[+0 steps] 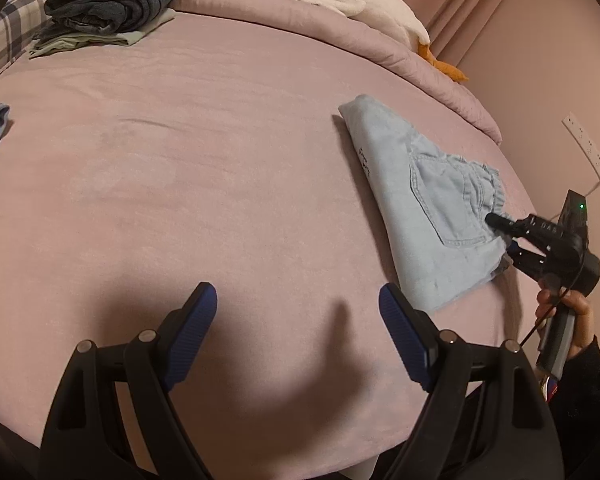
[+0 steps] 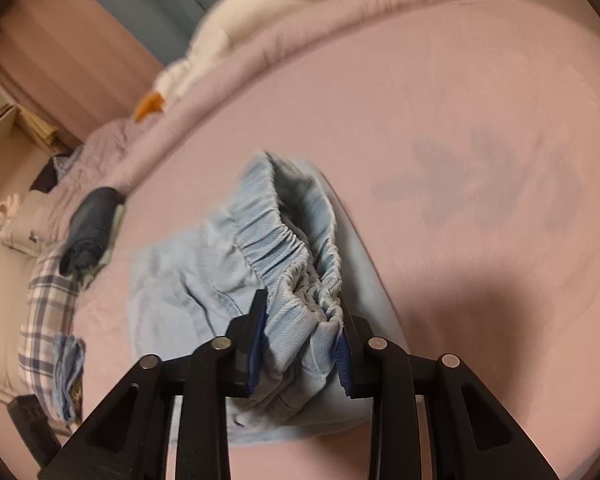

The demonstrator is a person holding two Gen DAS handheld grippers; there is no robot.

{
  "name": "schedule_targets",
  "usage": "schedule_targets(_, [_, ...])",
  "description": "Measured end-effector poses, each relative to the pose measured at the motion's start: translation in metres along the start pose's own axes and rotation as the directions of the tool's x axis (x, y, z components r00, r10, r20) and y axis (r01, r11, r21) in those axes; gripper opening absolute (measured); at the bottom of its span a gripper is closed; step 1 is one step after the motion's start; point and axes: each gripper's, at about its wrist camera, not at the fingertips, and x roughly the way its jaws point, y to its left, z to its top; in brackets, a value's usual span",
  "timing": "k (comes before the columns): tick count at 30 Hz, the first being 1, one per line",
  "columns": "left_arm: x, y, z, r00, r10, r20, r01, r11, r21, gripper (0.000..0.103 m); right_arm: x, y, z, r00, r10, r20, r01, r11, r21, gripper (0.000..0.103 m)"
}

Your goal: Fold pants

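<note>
Here my right gripper [image 2: 302, 340] pinches the elastic waistband of the folded light-blue pants [image 1: 424, 200], lying at the pink bed's [image 1: 220, 160] right edge. My left gripper [image 1: 298, 320] hovers wide, empty. Dark stitching on the denim is unreadable.

Left claw [image 1: 298, 312]: black linkage arms, silver rivets, ribbed blue pads [image 1: 396, 320]. Person's sleeve [image 1: 588, 376] black.
</note>
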Motion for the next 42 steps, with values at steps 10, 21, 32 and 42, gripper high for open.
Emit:
schedule_targets(10, [0.01,-0.018,0.023,1.0,0.014,0.018,-0.016,0.997,0.072,0.083,-0.042,0.027,-0.004,0.972,-0.176,0.157,0.196,0.972,-0.126,0.049])
schedule_targets(21, [0.029,-0.076,0.071,0.996,-0.011,0.088,-0.012,0.966,0.257,0.026,-0.027,0.098,-0.05,0.992,0.018,0.129,0.045,0.881,-0.471,0.036])
schedule_targets(32, [0.06,-0.087,0.108,0.994,-0.007,0.105,-0.029,0.938,0.344,0.008,0.03,0.145,-0.099,0.992,0.095,-0.082,-0.125,0.743,-0.657,0.03])
schedule_targets(42, [0.125,-0.08,0.138,0.997,0.076,0.007,-0.073,0.92,0.385,0.011,0.043,0.143,-0.105,0.994,0.054,-0.093,-0.104,0.699,-0.708,0.03])
